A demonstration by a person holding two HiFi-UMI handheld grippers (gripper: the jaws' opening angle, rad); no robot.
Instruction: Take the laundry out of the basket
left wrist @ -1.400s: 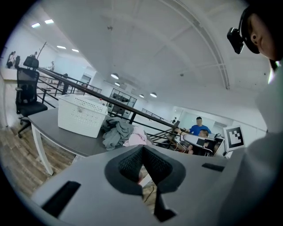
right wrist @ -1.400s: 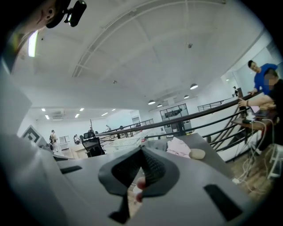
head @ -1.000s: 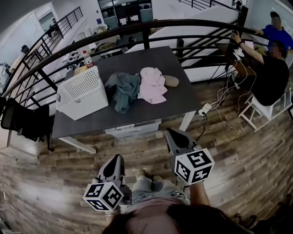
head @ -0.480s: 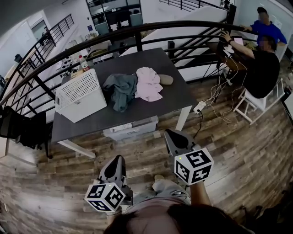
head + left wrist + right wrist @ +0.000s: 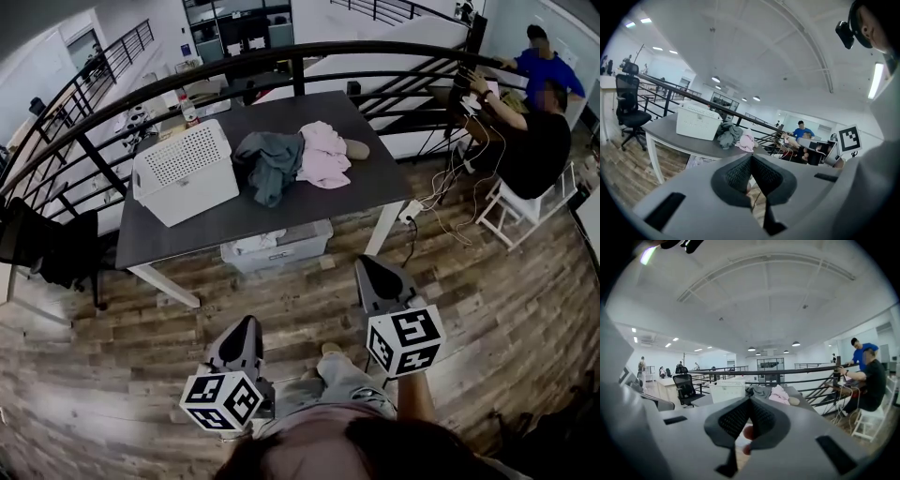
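Laundry (image 5: 300, 159) is lying heaped toward the table's (image 5: 234, 225) far edge, just right of the basket (image 5: 185, 171); left tool (image 5: 247, 326) and right tool (image 5: 367, 267), both pressed together and empty, are hovering well short of the near edge, the right one lining up closer

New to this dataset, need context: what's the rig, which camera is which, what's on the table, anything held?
No robot: a person carries a hand-held gripper in each hand. The wide picture is from a camera on the person's head, looking down; the left hand-held gripper and right hand-held gripper show over the wooden floor, short of the table. The other two pictures come from a camera riding on each one, looking along its jaws. On the table stands a white basket; beside it, outside it, lie a grey-green garment, a pink garment and a small beige item. Both sets of jaws are closed, holding nothing.
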